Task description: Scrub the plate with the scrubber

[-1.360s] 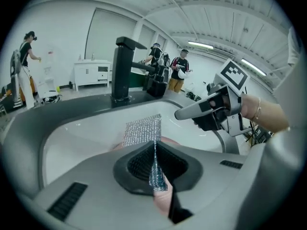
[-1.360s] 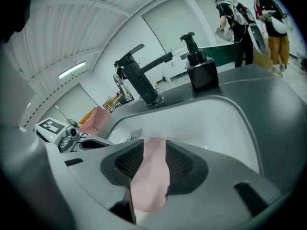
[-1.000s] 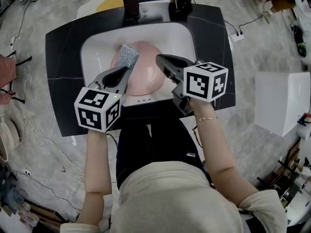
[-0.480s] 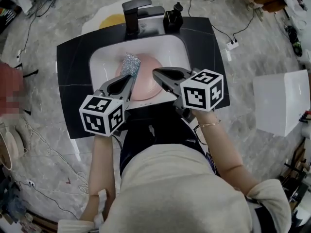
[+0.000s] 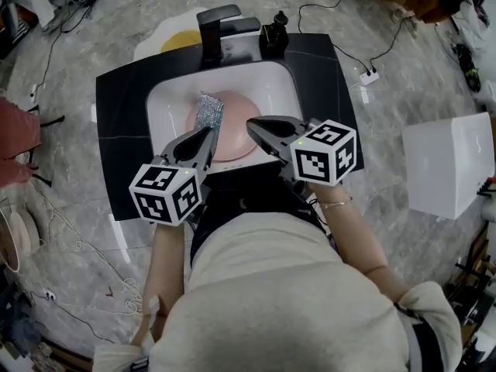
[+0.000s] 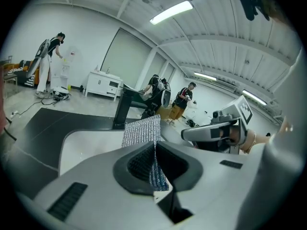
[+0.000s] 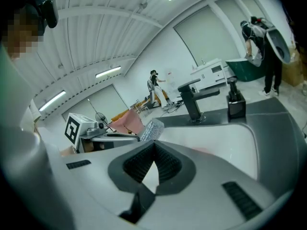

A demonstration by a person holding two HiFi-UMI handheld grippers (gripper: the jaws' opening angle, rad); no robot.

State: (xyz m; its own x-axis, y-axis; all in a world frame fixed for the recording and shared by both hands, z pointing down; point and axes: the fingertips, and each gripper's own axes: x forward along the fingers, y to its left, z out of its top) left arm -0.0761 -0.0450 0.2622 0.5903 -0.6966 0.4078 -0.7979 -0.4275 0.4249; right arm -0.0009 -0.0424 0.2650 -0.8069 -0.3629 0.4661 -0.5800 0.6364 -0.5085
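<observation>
A pink plate lies in the white sink. My left gripper is shut on a silver mesh scrubber, which sticks out past the jaws over the plate's left part. In the left gripper view the scrubber stands upright, pinched between the jaws of that gripper. My right gripper is over the plate's right edge, shut with nothing in it. In the right gripper view the jaws of that gripper meet, and the scrubber shows just beyond them to the left.
A black faucet and a black soap dispenser stand at the back of the dark counter. A white box sits on the floor to the right, with cables around. People stand in the background of both gripper views.
Both grippers have lifted and drawn back toward the person. The scrubber stays in the left jaws and now sits nearer the plate's middle. The right gripper stays shut.
</observation>
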